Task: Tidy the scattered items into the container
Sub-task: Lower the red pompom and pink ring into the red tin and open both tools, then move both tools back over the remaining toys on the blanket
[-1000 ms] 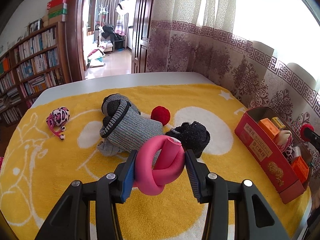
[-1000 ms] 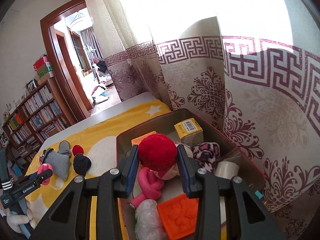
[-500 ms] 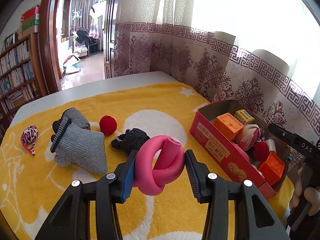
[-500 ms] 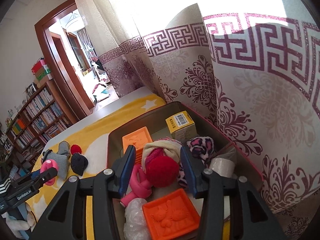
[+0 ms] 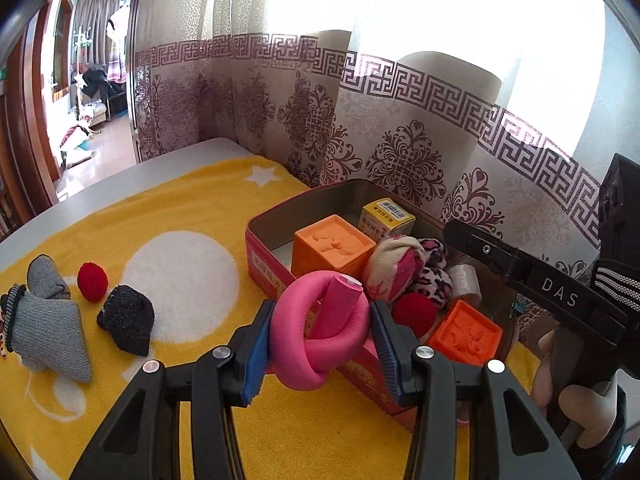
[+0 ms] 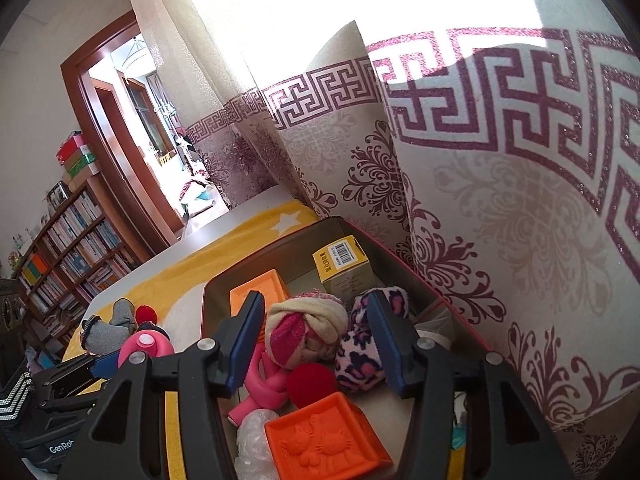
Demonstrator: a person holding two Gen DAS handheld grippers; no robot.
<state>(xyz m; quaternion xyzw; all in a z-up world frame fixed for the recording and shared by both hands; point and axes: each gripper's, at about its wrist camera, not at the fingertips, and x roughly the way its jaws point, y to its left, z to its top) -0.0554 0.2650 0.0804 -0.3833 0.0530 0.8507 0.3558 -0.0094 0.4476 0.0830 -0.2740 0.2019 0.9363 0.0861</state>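
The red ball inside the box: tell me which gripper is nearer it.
Right. The right gripper hangs open just above the red ball; the left gripper, holding the pink knot, is outside the box.

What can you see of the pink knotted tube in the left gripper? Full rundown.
The pink knotted tube is a smooth, matte, foam-looking roll tied into one loose knot, with a flat cut end pointing up and slightly right. The left gripper is shut on it: the blue ribbed pads press its two sides, and the foam bulges a little between them. It hangs clear of the yellow blanket, at the near wall of the red tin, not yet inside. In the right wrist view only its capped end shows.
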